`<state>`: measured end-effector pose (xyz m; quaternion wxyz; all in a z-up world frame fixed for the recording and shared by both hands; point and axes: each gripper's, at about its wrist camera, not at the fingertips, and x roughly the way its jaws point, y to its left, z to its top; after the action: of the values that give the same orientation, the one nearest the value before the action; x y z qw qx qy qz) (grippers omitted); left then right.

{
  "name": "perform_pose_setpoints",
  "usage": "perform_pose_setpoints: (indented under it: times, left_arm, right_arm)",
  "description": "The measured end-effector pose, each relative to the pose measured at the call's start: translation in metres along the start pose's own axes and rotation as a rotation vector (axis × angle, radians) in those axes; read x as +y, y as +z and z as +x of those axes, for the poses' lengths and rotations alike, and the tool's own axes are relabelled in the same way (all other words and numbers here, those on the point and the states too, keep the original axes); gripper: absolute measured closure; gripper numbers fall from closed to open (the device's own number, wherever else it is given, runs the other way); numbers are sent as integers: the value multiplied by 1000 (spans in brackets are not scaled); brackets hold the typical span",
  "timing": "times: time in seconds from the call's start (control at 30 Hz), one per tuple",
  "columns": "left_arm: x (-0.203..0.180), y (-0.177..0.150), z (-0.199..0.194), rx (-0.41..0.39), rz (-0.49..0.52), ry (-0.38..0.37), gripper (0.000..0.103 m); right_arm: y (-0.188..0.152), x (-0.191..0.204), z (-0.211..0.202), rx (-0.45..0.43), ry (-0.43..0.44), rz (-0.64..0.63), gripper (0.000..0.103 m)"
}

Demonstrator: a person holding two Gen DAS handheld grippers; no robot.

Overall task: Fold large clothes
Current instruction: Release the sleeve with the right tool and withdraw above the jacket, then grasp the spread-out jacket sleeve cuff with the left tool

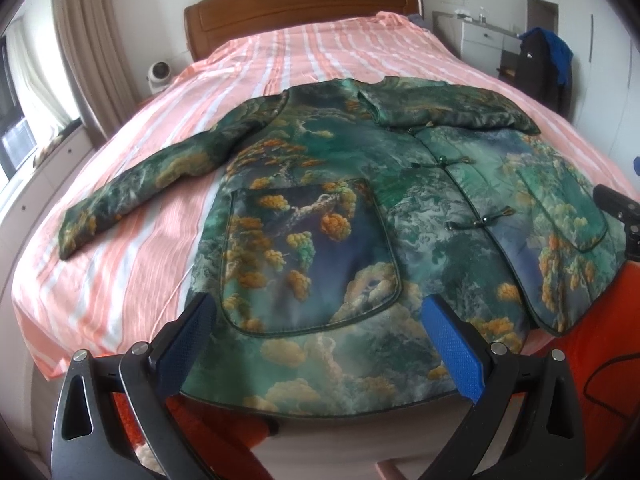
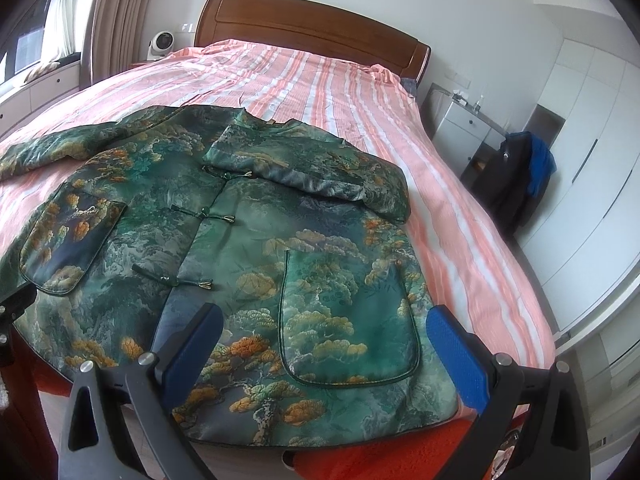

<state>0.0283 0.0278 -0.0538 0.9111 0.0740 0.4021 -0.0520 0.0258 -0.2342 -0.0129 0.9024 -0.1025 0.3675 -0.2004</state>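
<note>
A large padded jacket [image 1: 340, 208], green with a printed pattern of pine trees and clouds, lies front-up and fastened on a bed [image 1: 280, 56] covered in a pink-and-white striped sheet. Its hem hangs slightly over the near edge of the bed, directly ahead of both hand-held grippers.

One sleeve [image 2: 312, 168], the one on the right-hand side, is already folded in: it lies across the chest just below the collar, beyond the right hand-held gripper [image 2: 324, 344]. The other sleeve [image 1: 136, 196] is still stretched out flat on the sheet, ahead and to the left of the left hand-held gripper [image 1: 320, 332]. The body of the jacket is still spread to its full width and length, with both patch pockets showing.

Both hand-held grippers are released, their blue-padded fingers spread wide and holding nothing. Each hovers just before the hem, the left one in front of the left pocket [image 1: 312, 256] and the right one in front of the right pocket [image 2: 348, 320].

Judging from this, the fold is at an early stage: one sleeve is done, while the second sleeve and the folding of the body remain.

Beyond the bed are a wooden headboard [image 2: 312, 28], curtains to the left and white cabinets to the right.
</note>
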Motion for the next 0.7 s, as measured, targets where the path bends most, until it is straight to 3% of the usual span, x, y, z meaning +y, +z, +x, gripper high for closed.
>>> perform_pose_setpoints:
  times: [0.7]
  left_arm:
    - [3, -2, 6, 39, -19, -6, 1]
  right_arm:
    - [-2, 0, 4, 16, 3, 9, 2]
